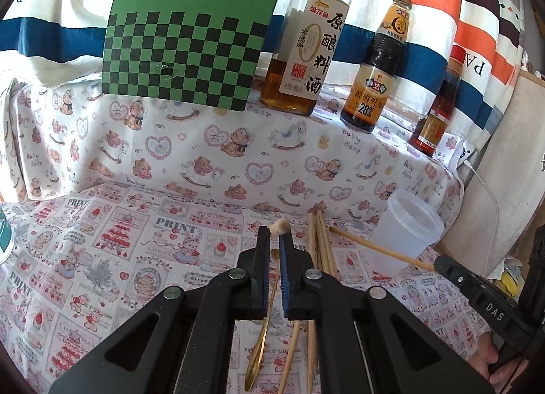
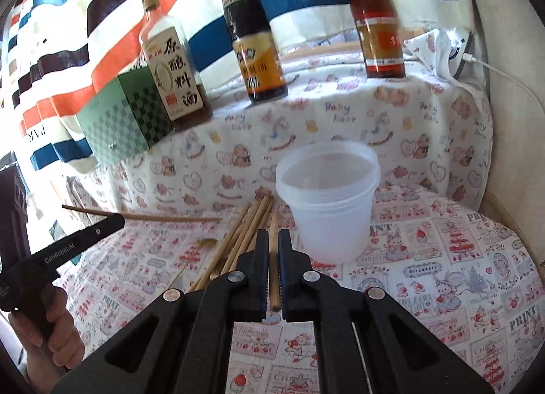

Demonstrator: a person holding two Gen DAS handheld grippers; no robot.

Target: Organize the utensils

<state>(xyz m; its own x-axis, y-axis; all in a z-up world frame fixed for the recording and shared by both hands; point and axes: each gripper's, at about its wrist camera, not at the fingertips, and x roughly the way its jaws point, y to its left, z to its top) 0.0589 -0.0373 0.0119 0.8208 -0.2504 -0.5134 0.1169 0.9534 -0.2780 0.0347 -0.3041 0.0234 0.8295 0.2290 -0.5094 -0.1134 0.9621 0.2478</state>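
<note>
Left wrist view: I am holding my left gripper (image 1: 274,240) clamped on a thin fluffy-tipped stick (image 1: 280,225) above the worktop (image 1: 102,257), beside the loose chopsticks (image 1: 322,240).

Right wrist view: I am gripping 1 chopstick (image 2: 274,257) in my right gripper (image 2: 270,244), near the plastic cup (image 2: 328,210).

Both feeds bright, daylight-ish, w/ light coming from upper left I think (the striped cloth (image 2: 41,63) blows out white there in my right view). Left view is sharp; labels on the bottles (image 1: 308,43) read fine. Right view smeared by motion blur up top, bottle text soft. Heavy fisheye bend at edges, dark corner vignette. Shadows soft.
</note>
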